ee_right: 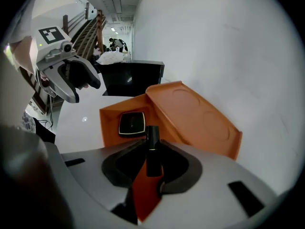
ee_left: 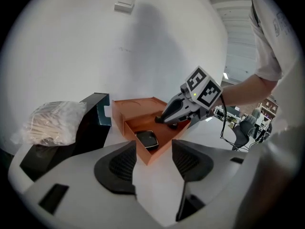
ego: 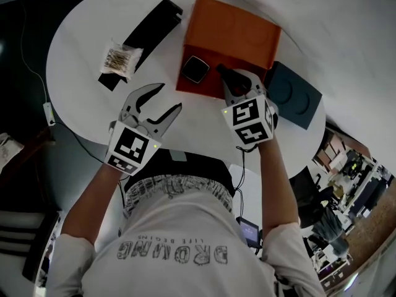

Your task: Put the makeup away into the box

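Nearest to us, our left gripper (ego: pixel 168 98) hangs above the bare white table (ego: pixel 80 36). Its jaws are spread apart with nothing between them, and in the left gripper view they frame the near corner of the orange box (ee_left: pixel 143 154).

Our right gripper (ego: pixel 238 85) is beside it, tilted steeply down at the box. Its jaws are clenched on a slim black tube (ee_right: pixel 152 149) of makeup. The tube sticks out past the jaws over the open compartment of the box, just right of the compact. We cannot tell whether its tip touches the box floor.

The orange box (ego: pixel 201 90) sits open on the table. Its lid (ego: pixel 241 33) is folded back on the far side. A square black compact (ego: pixel 195 69) lies flat inside, near the left wall.

Just right of the box, a dark blue-green tray (ego: pixel 297 98) lies on the table. Farther off to the left lies a long black box (ego: pixel 151 26), with a clear bag of cotton swabs (ego: pixel 120 59) resting on its near end.
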